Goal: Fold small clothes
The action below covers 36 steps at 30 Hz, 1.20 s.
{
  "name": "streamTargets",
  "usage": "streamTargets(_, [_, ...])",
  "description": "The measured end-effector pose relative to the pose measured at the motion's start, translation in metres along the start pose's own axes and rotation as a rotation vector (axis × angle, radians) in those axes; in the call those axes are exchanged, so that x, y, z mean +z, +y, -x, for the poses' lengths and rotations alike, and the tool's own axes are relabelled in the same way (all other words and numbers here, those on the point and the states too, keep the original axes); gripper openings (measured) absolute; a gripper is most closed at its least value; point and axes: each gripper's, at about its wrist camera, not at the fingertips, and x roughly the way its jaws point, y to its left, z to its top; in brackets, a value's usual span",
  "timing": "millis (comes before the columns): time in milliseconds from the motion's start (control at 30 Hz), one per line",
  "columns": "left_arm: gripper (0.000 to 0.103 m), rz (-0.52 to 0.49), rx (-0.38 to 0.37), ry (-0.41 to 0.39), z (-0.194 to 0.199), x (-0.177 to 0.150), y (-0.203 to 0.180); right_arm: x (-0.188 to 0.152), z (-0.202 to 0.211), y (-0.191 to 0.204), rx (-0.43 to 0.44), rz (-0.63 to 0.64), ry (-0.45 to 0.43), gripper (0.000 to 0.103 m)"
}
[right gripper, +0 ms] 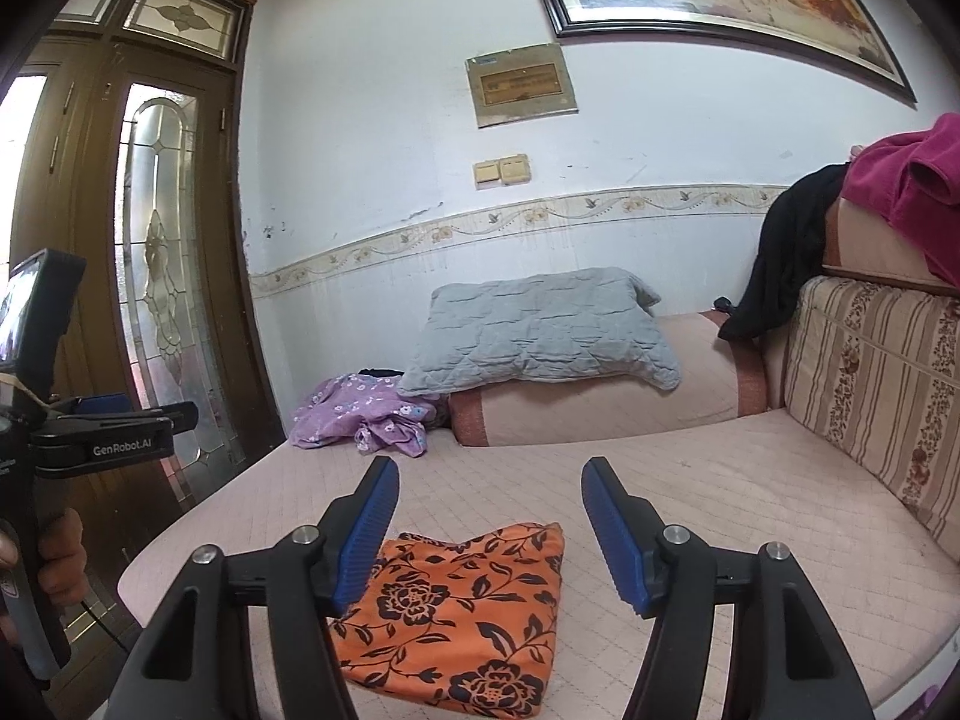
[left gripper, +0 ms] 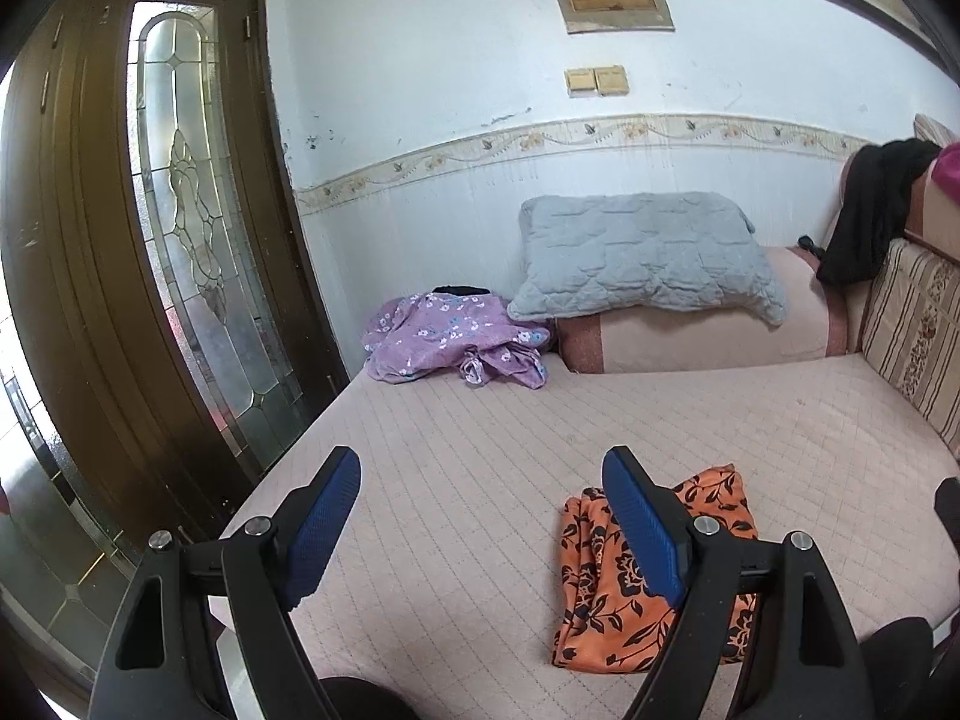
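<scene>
The folded orange floral cloth (right gripper: 462,612) is seen on the bed (right gripper: 720,510), low in frame beneath the spread right hand-held gripper (right gripper: 489,519); the left hand-held gripper (left gripper: 480,516) is likewise held apart, empty.

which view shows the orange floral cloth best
The right wrist view: the orange floral cloth lies nearly whole between the open tongs, only its left edge hidden. In the left wrist view the left tongs' right finger covers much of it.
</scene>
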Motion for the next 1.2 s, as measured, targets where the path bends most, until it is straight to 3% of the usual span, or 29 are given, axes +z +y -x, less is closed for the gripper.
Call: streamTargets(1200, [0.083, 0.057, -0.056, -0.045, 0.025, 0.003, 0.03, 0.008, 0.008, 0.033, 0.012, 0.061, -0.004, 0.068])
